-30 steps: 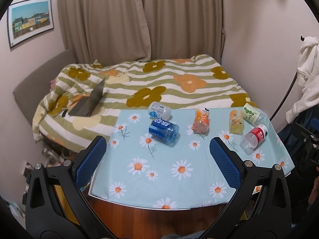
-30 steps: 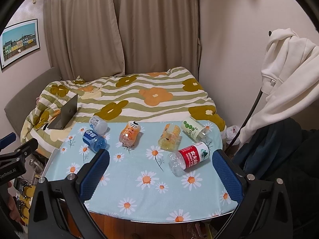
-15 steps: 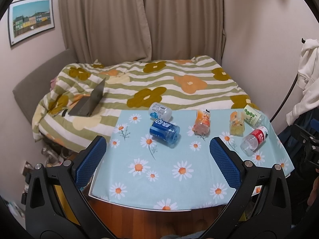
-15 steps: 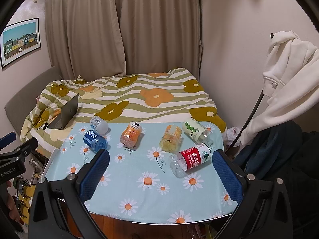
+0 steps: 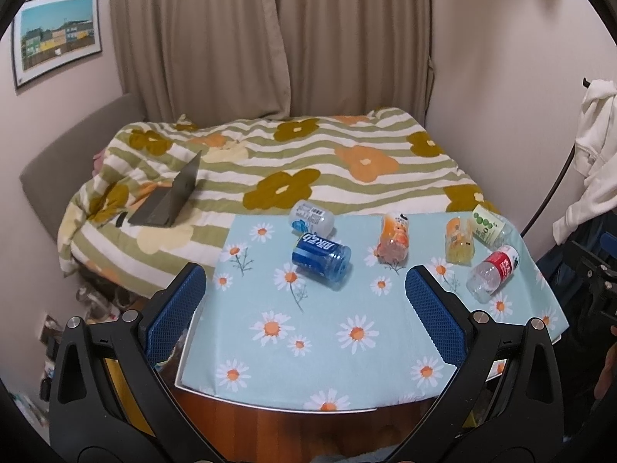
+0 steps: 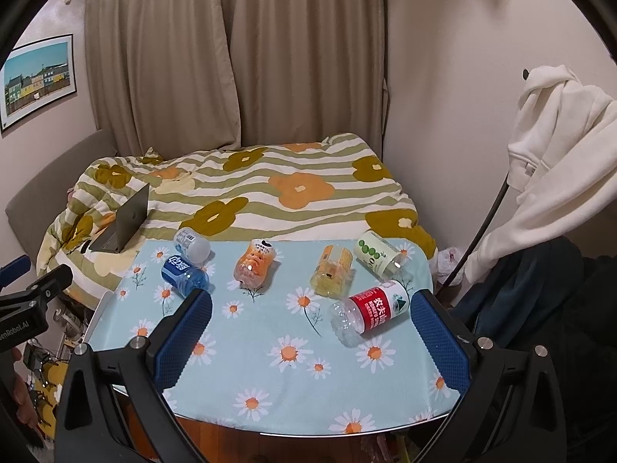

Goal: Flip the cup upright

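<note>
Several cut-bottle cups lie on their sides on the daisy-print table (image 5: 347, 370): a blue-label one (image 5: 321, 257) (image 6: 184, 274), a white one (image 5: 311, 222) (image 6: 191, 244), an orange one (image 5: 393, 236) (image 6: 255, 263), a yellow one (image 5: 458, 240) (image 6: 332, 270), a green-dot one (image 5: 490, 225) (image 6: 378, 254) and a red-label one (image 5: 493, 273) (image 6: 369, 311). My left gripper (image 5: 306, 303) is open and empty above the table's near side. My right gripper (image 6: 312, 332) is open and empty, with the red-label cup just beyond it.
A bed with a flowered striped quilt (image 5: 308, 162) lies behind the table, with an open laptop (image 5: 169, 198) on it. A white garment (image 6: 555, 162) hangs at the right. Clutter lies on the floor at the left (image 5: 96, 301). The table's near edge (image 6: 308, 434) is below the fingers.
Both cameras have drifted slightly; the cups sit a little lower in the views. No cup has moved on the table. Both grippers stay open.
</note>
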The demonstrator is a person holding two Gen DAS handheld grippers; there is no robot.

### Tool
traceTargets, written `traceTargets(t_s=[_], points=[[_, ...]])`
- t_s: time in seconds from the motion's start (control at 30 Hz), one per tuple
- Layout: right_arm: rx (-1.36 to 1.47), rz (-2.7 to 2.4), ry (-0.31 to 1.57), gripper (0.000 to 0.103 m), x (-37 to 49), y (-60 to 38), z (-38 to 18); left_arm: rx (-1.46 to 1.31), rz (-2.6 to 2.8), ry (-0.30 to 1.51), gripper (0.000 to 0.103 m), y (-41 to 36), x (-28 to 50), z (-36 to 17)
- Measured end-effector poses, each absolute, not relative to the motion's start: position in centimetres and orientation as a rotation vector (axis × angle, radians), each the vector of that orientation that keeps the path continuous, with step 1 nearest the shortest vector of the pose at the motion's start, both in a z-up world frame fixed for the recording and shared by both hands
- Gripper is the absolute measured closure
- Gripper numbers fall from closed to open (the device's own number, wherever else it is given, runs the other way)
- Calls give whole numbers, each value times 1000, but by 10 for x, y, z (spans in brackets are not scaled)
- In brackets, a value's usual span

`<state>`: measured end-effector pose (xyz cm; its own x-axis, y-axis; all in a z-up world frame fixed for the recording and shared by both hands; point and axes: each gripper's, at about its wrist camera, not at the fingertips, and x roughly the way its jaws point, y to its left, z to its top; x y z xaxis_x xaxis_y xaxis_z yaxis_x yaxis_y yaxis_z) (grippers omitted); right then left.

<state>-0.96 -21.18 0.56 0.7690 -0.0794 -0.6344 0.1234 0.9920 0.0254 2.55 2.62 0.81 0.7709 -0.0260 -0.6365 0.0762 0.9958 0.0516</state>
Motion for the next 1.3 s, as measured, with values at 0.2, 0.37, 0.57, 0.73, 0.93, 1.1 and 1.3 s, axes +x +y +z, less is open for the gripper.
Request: traceTargets(t_s=[0.2,0.37,0.57,0.73,0.93,1.1,1.3], points=[[106,-187,730,0,-1,-214,4,105,-102,736,0,39,44,5],[162,-283,788,0,8,-223,-14,134,-153,790,0,52,60,-16],[289,-362,884,0,20,-243,-42,166,-210,856,0,47,84,-39],[423,-404,953,0,37,-264,-69,217,-259,907,0,27,112,-61],[564,-433,1010,0,64,-293,-99,253,-294,954,0,0,156,-80],[696,-461,1060,1,88,-317,-128,308,-322,995,0,-29,192,-97],[803,-497,1108,7,117,-341,-164,366,-362,1054,0,-66,228,-123]])
